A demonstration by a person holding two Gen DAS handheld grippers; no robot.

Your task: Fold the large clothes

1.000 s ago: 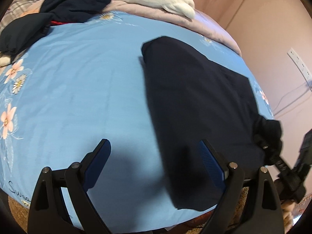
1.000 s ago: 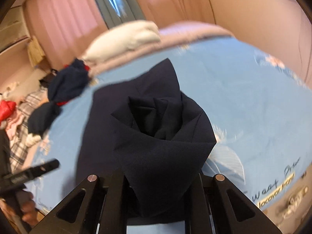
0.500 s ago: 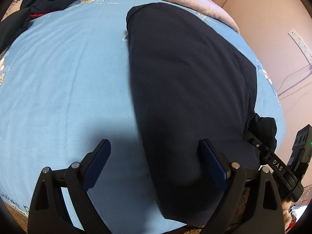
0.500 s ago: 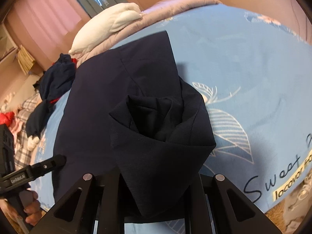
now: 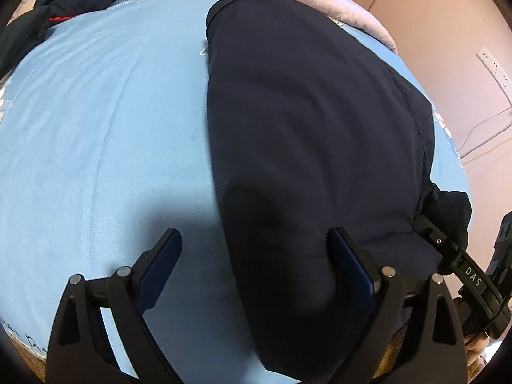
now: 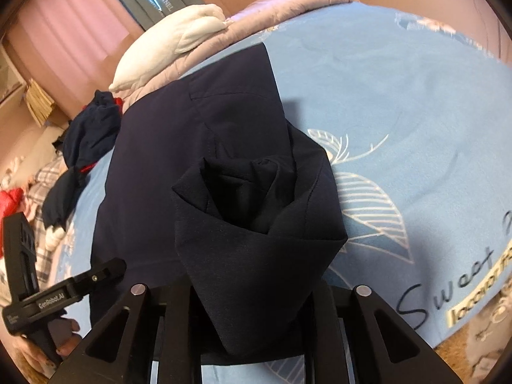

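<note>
A big dark garment (image 5: pixel 313 134) lies flat on the bed (image 5: pixel 105 134), on a blue sheet with flowers. It runs from the near edge of the bed up toward the pink quilt (image 6: pixel 288 9). It lies flat because a flat cloth is easy to fold neatly.

The right gripper (image 6: pixel 252 304) is pinched tight on one near corner of the garment. The cloth bunches up in a soft puff (image 6: pixel 256 211) just above the fingers, because a thick wad of it is squeezed there. This corner is lifted off the bed, while the rest rests on the sheet.

The left gripper (image 5: pixel 256 272) is wide apart and holds nothing. Its right finger sits over the dark cloth, and its left finger sits over the bare blue sheet. The near left edge of the garment runs between them. I think it is placed this way so it can pinch that edge. Then both corners could be lifted together and carried over for a fold.

A white pillow (image 6: pixel 166 44) lies on the quilt at the far end. A pile of other clothes (image 6: pixel 83 147) sits well apart, far from the work, so they stay out of the way.

The fold looks only just begun. If the left gripper grabs too little cloth, the edge may slip and the fold may come out crooked.
</note>
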